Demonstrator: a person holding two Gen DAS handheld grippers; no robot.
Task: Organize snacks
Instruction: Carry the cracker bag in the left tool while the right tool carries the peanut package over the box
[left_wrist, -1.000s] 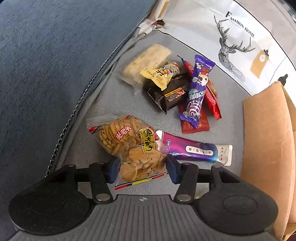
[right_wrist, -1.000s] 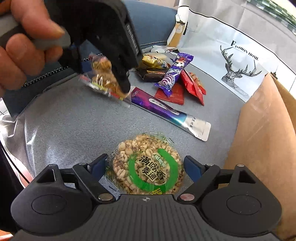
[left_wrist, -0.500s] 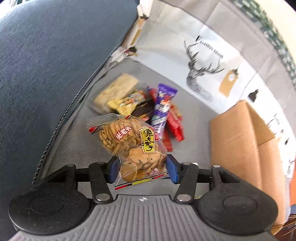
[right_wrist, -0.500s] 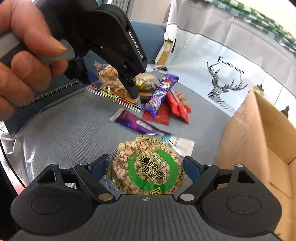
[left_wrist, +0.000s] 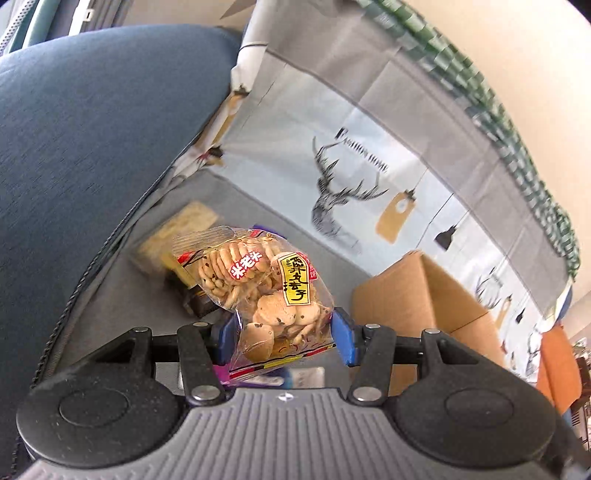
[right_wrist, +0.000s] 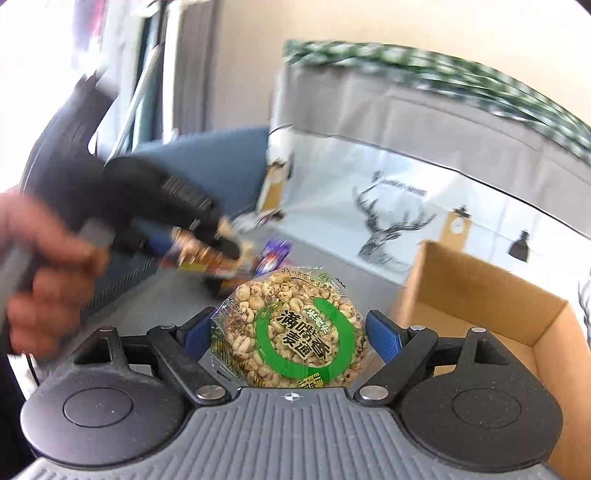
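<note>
My left gripper (left_wrist: 282, 341) is shut on a clear bag of small round biscuits (left_wrist: 258, 288) with a yellow label, held up above the grey sheet. My right gripper (right_wrist: 291, 338) is shut on a round puffed-grain cake (right_wrist: 291, 332) in a wrapper with a green ring. In the right wrist view the left gripper (right_wrist: 221, 247) shows blurred at the left, with a hand (right_wrist: 40, 273) around its handle. An open cardboard box (right_wrist: 491, 302) stands at the right. More snack packets (left_wrist: 177, 236) lie on the sheet behind the biscuit bag, mostly hidden by it.
A blue cushion (left_wrist: 85, 155) rises on the left. A deer-print cloth (left_wrist: 354, 177) with a green checked edge hangs at the back. A purple packet (right_wrist: 273, 254) lies beyond the grain cake. An orange object (left_wrist: 557, 362) sits at the far right.
Both grippers have risen with their snacks and tilted up, so more of the cloth and wall shows. The box's open inside has come into the right wrist view.
</note>
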